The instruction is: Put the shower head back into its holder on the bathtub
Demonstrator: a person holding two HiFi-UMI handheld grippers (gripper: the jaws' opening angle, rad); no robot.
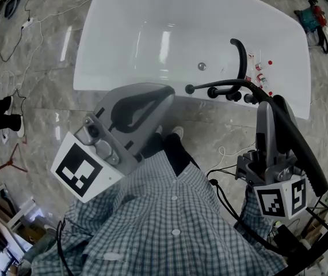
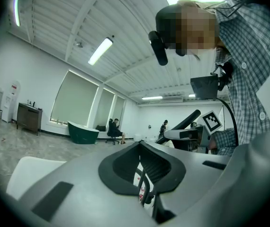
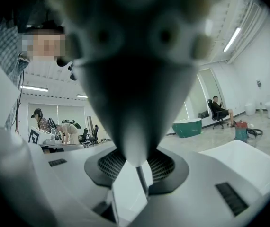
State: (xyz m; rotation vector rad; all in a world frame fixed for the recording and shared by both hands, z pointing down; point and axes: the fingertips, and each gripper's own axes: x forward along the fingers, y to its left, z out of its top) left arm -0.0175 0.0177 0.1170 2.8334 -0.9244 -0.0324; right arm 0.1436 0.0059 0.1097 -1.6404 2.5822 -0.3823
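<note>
The white bathtub (image 1: 112, 91) lies ahead in the head view. A black curved faucet (image 1: 241, 53) and black fittings (image 1: 233, 94) stand on its near right rim. My right gripper (image 1: 269, 112) is shut on the black shower head (image 1: 295, 140), a long wand slanting down to the right, held short of the tub's rim. Its black hose (image 1: 221, 85) runs left along the rim. In the right gripper view the shower head (image 3: 130, 79) fills the upper picture, its narrow end between the jaws of the right gripper (image 3: 137, 174). My left gripper (image 1: 144, 105) (image 2: 144, 174) is shut and holds nothing.
Small red-capped bottles (image 1: 262, 68) sit on the tub rim beside the faucet. Cables (image 1: 20, 33) trail over the marble floor at left, and a blue-green case (image 1: 309, 17) lies at the far right. My shoes (image 1: 170, 132) stand just before the tub.
</note>
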